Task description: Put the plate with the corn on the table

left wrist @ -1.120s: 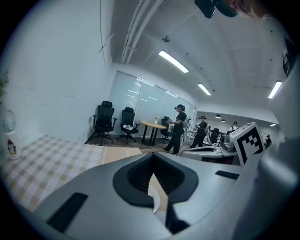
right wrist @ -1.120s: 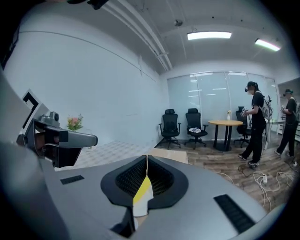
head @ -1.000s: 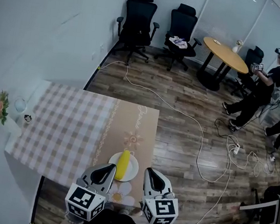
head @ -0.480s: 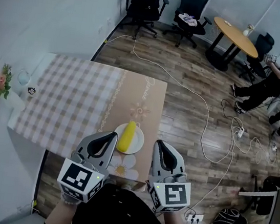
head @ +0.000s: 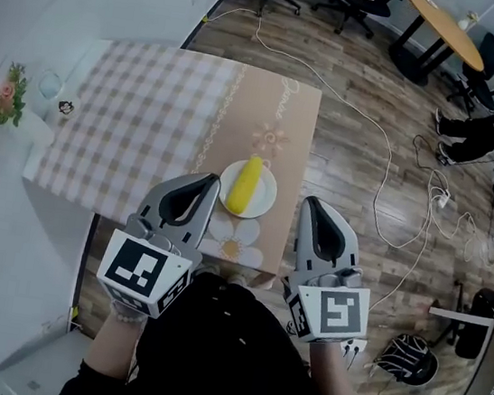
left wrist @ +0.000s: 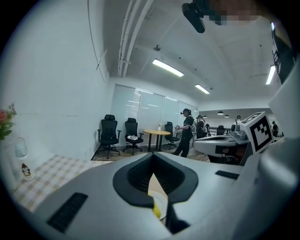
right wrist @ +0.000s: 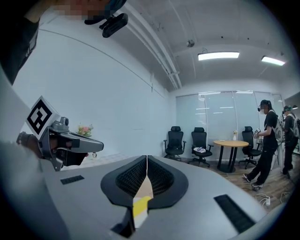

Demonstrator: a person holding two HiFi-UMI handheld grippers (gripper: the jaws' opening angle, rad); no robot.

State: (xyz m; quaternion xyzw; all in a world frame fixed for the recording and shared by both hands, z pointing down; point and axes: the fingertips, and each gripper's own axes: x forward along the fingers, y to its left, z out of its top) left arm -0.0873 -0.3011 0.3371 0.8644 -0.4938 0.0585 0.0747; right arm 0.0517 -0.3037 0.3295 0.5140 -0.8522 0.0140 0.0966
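Plate with corn resting on the desk, both tools hanging beside it.

In the head view, the plate (head: 262, 207) carrying the corn (head: 247, 183) is sitting near the desk's (head: 148, 123) near right corner. The left tool (head: 210, 182) is hovering just left of the plate and the right tool (head: 307, 202) just off the desk's right edge, neither touching the plate. In the left gripper view, the jaws are pressing together on nothing, with a sliver of corn (left wrist: 155, 211) showing beyond them. In the right gripper view, the jaws are likewise meeting empty, with the yellow corn (right wrist: 140, 206) peeking through below.
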